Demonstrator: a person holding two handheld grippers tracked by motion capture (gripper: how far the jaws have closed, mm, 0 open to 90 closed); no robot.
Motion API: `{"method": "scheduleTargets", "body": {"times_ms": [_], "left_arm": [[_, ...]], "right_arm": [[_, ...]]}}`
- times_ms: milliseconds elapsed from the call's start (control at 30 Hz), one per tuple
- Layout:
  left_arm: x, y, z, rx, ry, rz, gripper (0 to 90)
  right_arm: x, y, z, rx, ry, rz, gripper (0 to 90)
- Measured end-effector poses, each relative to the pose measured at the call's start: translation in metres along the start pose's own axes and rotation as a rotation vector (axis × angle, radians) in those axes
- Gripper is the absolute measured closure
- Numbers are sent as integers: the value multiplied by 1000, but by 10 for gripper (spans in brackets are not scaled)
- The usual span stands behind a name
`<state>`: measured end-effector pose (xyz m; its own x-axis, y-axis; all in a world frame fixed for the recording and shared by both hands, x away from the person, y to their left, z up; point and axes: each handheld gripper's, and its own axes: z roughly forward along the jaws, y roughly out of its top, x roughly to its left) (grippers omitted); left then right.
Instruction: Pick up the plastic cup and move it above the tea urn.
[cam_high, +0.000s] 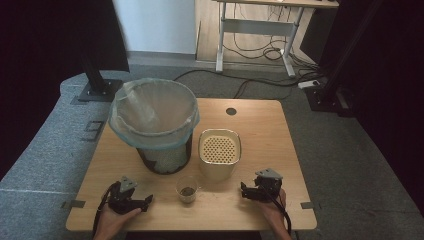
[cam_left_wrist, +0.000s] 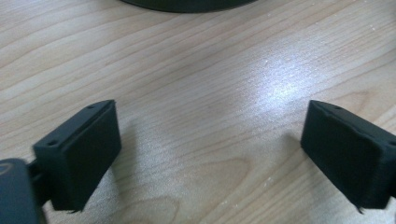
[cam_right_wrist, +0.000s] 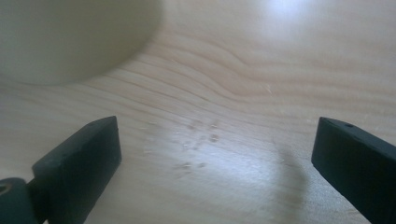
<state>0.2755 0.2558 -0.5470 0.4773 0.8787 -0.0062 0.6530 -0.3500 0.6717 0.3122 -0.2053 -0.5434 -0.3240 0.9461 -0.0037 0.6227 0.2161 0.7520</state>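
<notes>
Two hands rest low on a wooden table (cam_high: 260, 125), each holding tongs with jaws wide and empty: the left gripper (cam_high: 148, 200) and the right gripper (cam_high: 243, 190) flank a small clear cup (cam_high: 187, 189) standing upright between them at the near edge. Behind the cup sit a lined bin (cam_high: 154, 122) and a cream strainer pot (cam_high: 219, 152).

The cup looks light and slick; a squeeze off-centre could tip it and scatter the dark dregs inside, and a wide swing toward the bin could knock the pot just beside it.

What the dregs are cannot be made out. In the right gripper view, faint specks (cam_right_wrist: 201, 140) dot the wood; the pot is a blur there.
</notes>
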Motion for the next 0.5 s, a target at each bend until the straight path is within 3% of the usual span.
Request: {"method": "scheduleTargets", "body": {"times_ms": [67, 100, 167, 200, 267, 433, 467, 500], "left_arm": [[0, 0, 0, -1, -3, 4, 59], [1, 0, 0, -1, -5, 7, 60], [1, 1, 0, -6, -6, 6, 72], [1, 2, 1, -7, -4, 3, 87], [0, 3, 1, -7, -2, 1, 92], [-1, 3, 0, -8, 0, -5, 138], [-3, 2, 0, -12, -1, -4, 138], [-3, 2, 0, -12, -1, -4, 138]], "right_arm": [[2, 0, -3, -16, 12, -6, 25], [6, -1, -10, -51, 62, -28, 73], [12, -3, -14, -68, 108, -51, 90], [21, -4, -17, -88, 147, -72, 95], [26, -5, -18, -98, 171, -76, 108], [65, -2, -29, -177, 308, -137, 132], [80, 0, -28, -178, 377, -150, 138], [80, 0, -28, -178, 377, -150, 138]]}}
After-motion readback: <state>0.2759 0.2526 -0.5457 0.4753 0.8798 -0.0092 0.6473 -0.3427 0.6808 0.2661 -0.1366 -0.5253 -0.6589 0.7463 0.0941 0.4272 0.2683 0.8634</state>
